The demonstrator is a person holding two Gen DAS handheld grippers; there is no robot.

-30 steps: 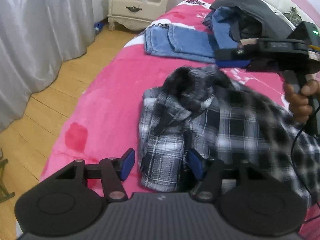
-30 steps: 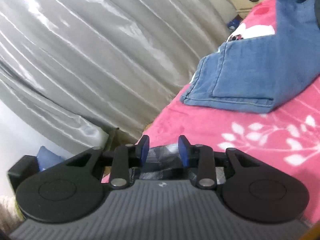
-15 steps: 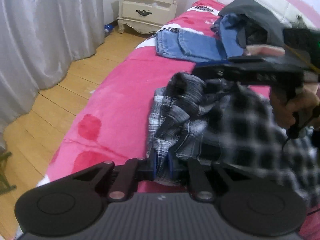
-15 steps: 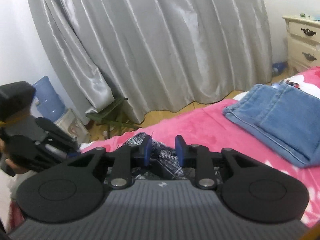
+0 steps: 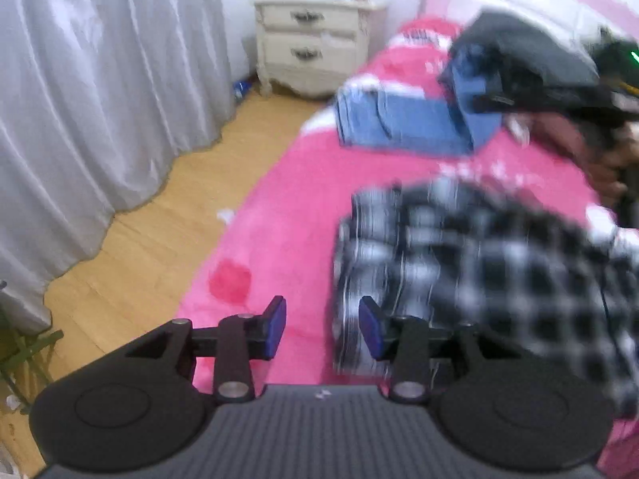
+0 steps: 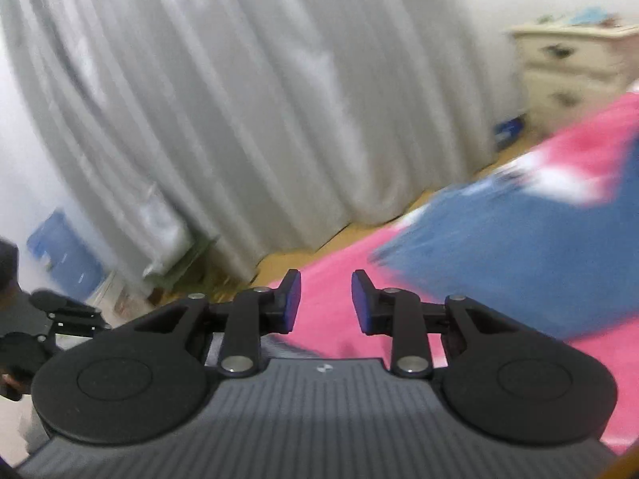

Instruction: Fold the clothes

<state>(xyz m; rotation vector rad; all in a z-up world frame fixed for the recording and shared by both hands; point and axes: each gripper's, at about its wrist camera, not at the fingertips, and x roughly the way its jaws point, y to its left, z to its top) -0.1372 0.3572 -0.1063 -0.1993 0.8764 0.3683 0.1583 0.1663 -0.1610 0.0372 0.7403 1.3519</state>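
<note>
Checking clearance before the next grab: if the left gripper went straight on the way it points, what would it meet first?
Probably the pink bedspread, just left of the black-and-white plaid shirt. The opening jaws of the left gripper hold nothing.

Grey satin curtains point(image 5: 100, 92); wooden floor point(image 5: 167, 231); cream nightstand point(image 5: 315, 48); pink bed point(image 5: 287, 215)

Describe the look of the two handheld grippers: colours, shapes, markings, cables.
The left gripper and right gripper look identical: a ribbed grey body, two round black discs at the sides, black linkage arms with silver pivot pins, and two fingers faced with blue pads. A small white logo marks each body. The left camera shows a green light on the blurred right unit.
</note>
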